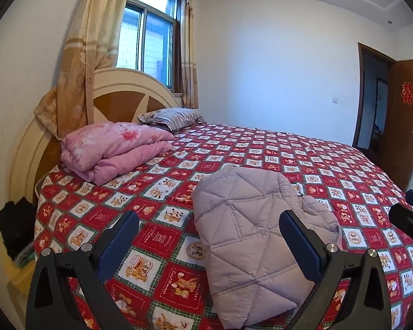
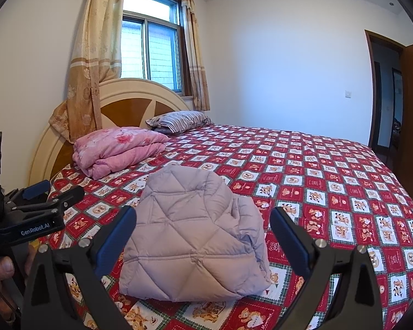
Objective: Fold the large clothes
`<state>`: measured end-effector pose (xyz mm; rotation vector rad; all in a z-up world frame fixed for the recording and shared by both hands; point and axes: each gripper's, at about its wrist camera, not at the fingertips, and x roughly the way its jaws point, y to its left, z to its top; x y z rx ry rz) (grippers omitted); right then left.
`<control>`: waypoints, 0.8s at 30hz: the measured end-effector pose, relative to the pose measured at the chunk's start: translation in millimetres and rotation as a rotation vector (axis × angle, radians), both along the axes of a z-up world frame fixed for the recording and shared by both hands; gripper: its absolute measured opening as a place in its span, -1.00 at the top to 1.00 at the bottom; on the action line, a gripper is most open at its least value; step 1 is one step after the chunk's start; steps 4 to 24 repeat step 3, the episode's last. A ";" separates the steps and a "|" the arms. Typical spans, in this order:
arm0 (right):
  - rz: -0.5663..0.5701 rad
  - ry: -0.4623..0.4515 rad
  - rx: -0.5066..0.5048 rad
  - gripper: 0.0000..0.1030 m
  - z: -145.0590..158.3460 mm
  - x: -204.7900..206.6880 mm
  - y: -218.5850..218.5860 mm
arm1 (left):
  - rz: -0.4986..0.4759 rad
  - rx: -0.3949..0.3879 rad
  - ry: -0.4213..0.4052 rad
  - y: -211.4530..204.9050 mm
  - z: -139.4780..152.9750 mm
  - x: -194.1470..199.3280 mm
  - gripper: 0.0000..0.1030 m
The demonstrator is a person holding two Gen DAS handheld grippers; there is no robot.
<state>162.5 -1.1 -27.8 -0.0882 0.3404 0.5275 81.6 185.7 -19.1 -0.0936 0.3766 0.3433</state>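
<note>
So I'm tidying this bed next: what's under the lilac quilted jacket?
The folded lilac jacket lies directly on the red bear-print bedspread. Nothing pokes out around its edges, but whatever its bulk covers is hidden.

Right gripper jaws spread wide, empty; folded lilac quilted jacket lies between and ahead on bear-print bedspread; left gripper alongside, far left.

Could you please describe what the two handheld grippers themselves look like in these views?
Both are matte black frames with triangular cut-outs and silver round pivot bolts. Each left gripper and right gripper has two flat fingers faced with textured dark blue pads. In the right wrist view, the left gripper's side carries white "GenRobot.AI" lettering. No cables show.
</note>
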 end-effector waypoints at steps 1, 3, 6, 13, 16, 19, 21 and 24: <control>0.000 0.001 0.000 -0.94 0.0 0.2 -0.1 | 0.000 0.004 0.000 -0.8 -0.1 0.4 -0.98; -0.002 0.005 0.002 -0.94 -0.6 0.7 -1.2 | -0.009 0.005 0.006 -1.7 -0.3 1.7 -0.98; -0.002 0.005 0.002 -0.94 -0.6 0.7 -1.2 | -0.009 0.005 0.006 -1.7 -0.3 1.7 -0.98; -0.002 0.005 0.002 -0.94 -0.6 0.7 -1.2 | -0.009 0.005 0.006 -1.7 -0.3 1.7 -0.98; -0.002 0.005 0.002 -0.94 -0.6 0.7 -1.2 | -0.009 0.005 0.006 -1.7 -0.3 1.7 -0.98; -0.002 0.005 0.002 -0.94 -0.6 0.7 -1.2 | -0.009 0.005 0.006 -1.7 -0.3 1.7 -0.98; -0.002 0.005 0.002 -0.94 -0.6 0.7 -1.2 | -0.009 0.005 0.006 -1.7 -0.3 1.7 -0.98; -0.002 0.005 0.002 -0.94 -0.6 0.7 -1.2 | -0.009 0.005 0.006 -1.7 -0.3 1.7 -0.98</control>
